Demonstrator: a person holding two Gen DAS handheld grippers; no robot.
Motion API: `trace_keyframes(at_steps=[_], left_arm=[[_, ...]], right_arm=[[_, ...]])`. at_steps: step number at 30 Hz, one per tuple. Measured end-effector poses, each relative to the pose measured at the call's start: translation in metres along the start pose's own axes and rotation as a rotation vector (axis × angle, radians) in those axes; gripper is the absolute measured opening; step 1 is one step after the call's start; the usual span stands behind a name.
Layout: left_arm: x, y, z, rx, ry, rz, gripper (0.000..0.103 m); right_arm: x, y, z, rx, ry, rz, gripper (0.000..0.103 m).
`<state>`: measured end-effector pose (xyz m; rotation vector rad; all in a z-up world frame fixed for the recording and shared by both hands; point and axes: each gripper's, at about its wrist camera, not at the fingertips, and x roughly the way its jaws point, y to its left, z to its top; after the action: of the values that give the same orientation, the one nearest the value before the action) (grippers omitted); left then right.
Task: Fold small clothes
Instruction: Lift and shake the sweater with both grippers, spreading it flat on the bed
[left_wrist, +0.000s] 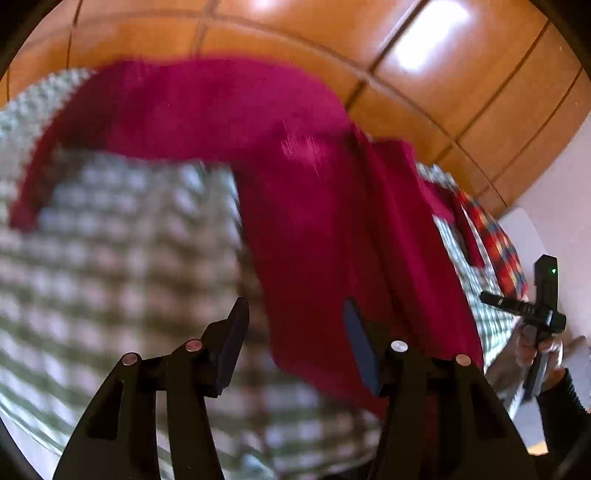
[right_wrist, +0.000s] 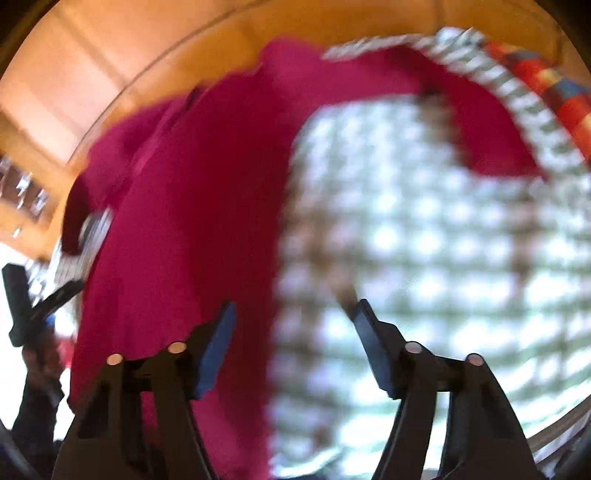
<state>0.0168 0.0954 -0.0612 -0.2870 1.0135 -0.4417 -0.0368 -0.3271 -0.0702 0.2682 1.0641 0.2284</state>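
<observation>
A magenta garment (left_wrist: 314, 206) lies on a green-and-white checked cloth (left_wrist: 122, 258), one long part running toward me and another stretching off to the left. My left gripper (left_wrist: 295, 310) is open and empty just above its near edge. In the right wrist view the same garment (right_wrist: 192, 229) lies left of centre on the checked cloth (right_wrist: 424, 258). My right gripper (right_wrist: 295, 314) is open and empty over the garment's right edge. Both views are blurred.
A red, blue and yellow plaid garment (left_wrist: 495, 243) lies at the far right of the cloth, also in the right wrist view (right_wrist: 554, 92). An orange wooden floor (left_wrist: 443, 92) lies beyond the table. The other hand-held gripper (left_wrist: 539, 314) shows at the right edge.
</observation>
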Motion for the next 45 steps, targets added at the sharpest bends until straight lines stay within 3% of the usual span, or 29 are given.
trace_keyframes(at_steps=[3,4,6,7,11,15,17,19,21,23,26,28,30,34,36,37,38,42,45], left_arm=[[0.017,-0.002,-0.019,-0.056,0.005,-0.003,0.057],[0.015,-0.006,-0.019,-0.069,-0.007,-0.020,0.054],[0.019,-0.013,-0.020,-0.085,-0.014,-0.044,0.025],[0.022,-0.018,-0.018,-0.082,-0.009,-0.048,0.015],[-0.003,-0.037,0.002,-0.011,-0.066,-0.042,0.012],[-0.069,-0.039,0.035,0.028,-0.127,-0.065,0.012],[-0.101,-0.038,0.046,0.047,-0.125,-0.064,0.012],[-0.118,-0.035,0.049,0.066,-0.104,-0.044,0.012],[-0.113,-0.030,0.045,0.089,-0.039,-0.017,0.015],[-0.089,-0.020,0.033,0.089,0.053,0.086,0.037],[-0.058,0.006,0.017,0.031,0.129,0.245,0.039],[-0.053,0.026,0.010,-0.043,0.117,0.197,0.045],[-0.052,0.045,0.003,-0.129,0.101,0.151,0.050],[-0.052,0.063,-0.011,-0.185,0.056,0.126,0.056],[-0.046,0.061,-0.016,-0.177,0.059,0.120,0.055],[-0.042,0.054,-0.017,-0.156,0.052,0.128,0.055],[-0.040,0.043,-0.017,-0.128,0.040,0.133,0.055],[-0.032,0.005,0.000,-0.030,-0.017,0.131,0.055],[-0.015,-0.019,0.014,0.022,-0.034,0.137,0.057]], right_arm=[[0.007,0.026,-0.015,-0.049,0.003,0.009,0.048],[0.010,0.034,-0.017,-0.066,0.006,0.005,0.034],[0.013,0.042,-0.016,-0.093,0.005,-0.017,0.021],[0.013,0.046,-0.013,-0.106,0.004,-0.022,0.011],[-0.026,0.058,0.008,-0.164,-0.102,-0.037,0.009],[-0.086,0.053,0.022,-0.169,-0.224,-0.001,0.009],[-0.093,0.052,0.018,-0.199,-0.226,-0.025,0.009],[-0.084,0.043,0.007,-0.203,-0.163,-0.056,0.009],[-0.065,0.031,-0.013,-0.217,-0.059,-0.069,0.009],[-0.046,0.031,-0.026,-0.232,0.012,-0.085,0.009],[-0.031,0.025,-0.032,-0.243,0.057,-0.173,0.009],[-0.029,0.021,-0.029,-0.227,0.064,-0.180,0.009],[-0.029,0.018,-0.025,-0.219,0.048,-0.188,0.010],[-0.035,0.007,-0.008,-0.179,-0.008,-0.207,0.026],[-0.037,-0.004,0.010,-0.142,-0.036,-0.234,0.039],[-0.041,-0.010,0.013,-0.115,-0.061,-0.259,0.053],[-0.047,-0.024,0.025,-0.056,-0.111,-0.308,0.055],[-0.066,-0.075,0.058,0.146,-0.243,-0.397,0.055],[-0.061,-0.103,0.083,0.169,-0.289,-0.511,0.055]])
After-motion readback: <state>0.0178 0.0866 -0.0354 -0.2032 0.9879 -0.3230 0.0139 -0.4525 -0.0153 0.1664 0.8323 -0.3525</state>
